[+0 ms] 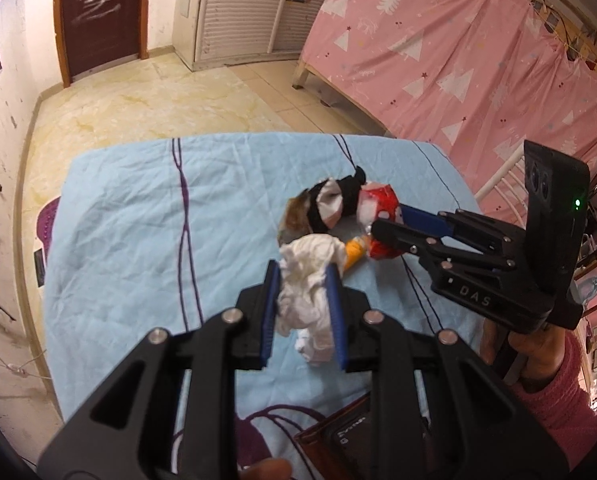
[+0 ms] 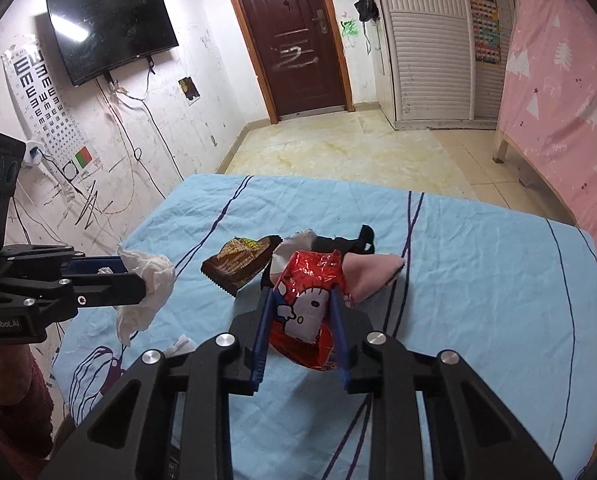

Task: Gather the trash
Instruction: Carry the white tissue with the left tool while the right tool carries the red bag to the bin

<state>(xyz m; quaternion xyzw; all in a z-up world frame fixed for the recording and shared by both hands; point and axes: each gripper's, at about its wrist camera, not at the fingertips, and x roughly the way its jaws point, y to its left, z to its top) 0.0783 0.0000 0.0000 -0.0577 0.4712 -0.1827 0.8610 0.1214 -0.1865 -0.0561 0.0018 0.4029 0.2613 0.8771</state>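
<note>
The left gripper [image 1: 304, 304] is clenched on a crumpled white tissue [image 1: 310, 280], seen in the lower middle of the left wrist frame; the tissue is held above the blue sheet [image 1: 138, 208]. In the right wrist frame, the right gripper [image 2: 302, 332] is closed on a red foil wrapper [image 2: 312, 308] in the centre, and the pads are pressed on its two sides. A brown snack packet [image 2: 238, 266] and a pink and black cloth [image 2: 362, 268] are left on the sheet, just behind the wrapper.

Some risks can be judged from here. The foil is smooth and puffy, so the wrapper could be squeezed out of the pads when it is lifted. The cloth lies touching the wrapper and could be dragged along with it. The tissue is held only by its middle, and a loose part could be torn off or dropped.
</note>
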